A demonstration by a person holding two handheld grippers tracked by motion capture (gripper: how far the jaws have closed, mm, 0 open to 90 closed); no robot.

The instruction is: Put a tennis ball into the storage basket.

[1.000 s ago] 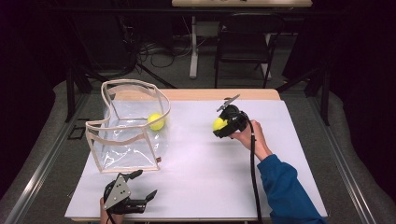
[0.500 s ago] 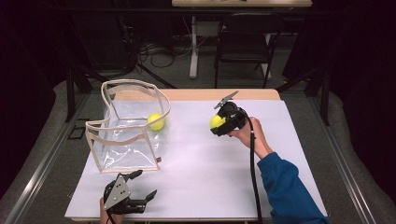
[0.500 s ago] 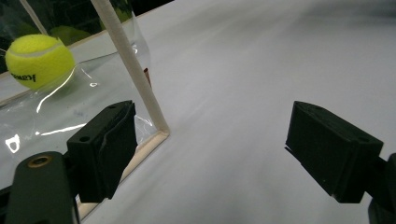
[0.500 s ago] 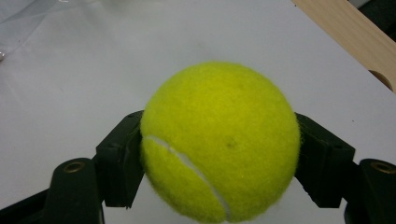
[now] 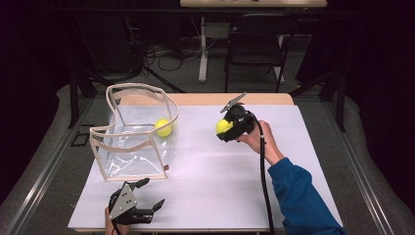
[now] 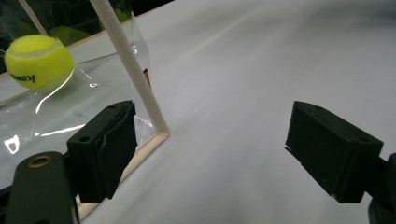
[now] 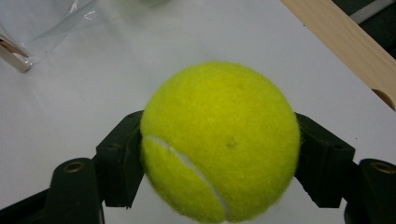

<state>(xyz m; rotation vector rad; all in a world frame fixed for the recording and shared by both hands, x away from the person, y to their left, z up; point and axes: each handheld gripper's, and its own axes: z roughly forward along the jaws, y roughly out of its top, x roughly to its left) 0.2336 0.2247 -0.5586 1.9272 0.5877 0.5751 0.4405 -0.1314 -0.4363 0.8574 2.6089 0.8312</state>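
Tennis ball (image 7: pixel 219 140), round, fuzzy and yellow, is sitting clamped in the right gripper (image 5: pixel 226 128), held above the white table (image 5: pixel 220 181) near its centre. At nine o'clock, a clear plastic bag (image 5: pixel 132 142) is holding a second ball (image 5: pixel 163 128). At seven o'clock, the left gripper (image 5: pixel 149 196) is resting with jaws apart, its hand partly cut off.

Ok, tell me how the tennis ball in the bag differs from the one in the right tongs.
The ball in the clear bag rests loose inside the clear bag, with nothing gripping it; the held ball is clamped between the jaws of the right tongs, off the white table. The bagged ball shows black lettering in the left gripper view; the held ball shows only its seam. Both are yellow-green tennis balls of like size.
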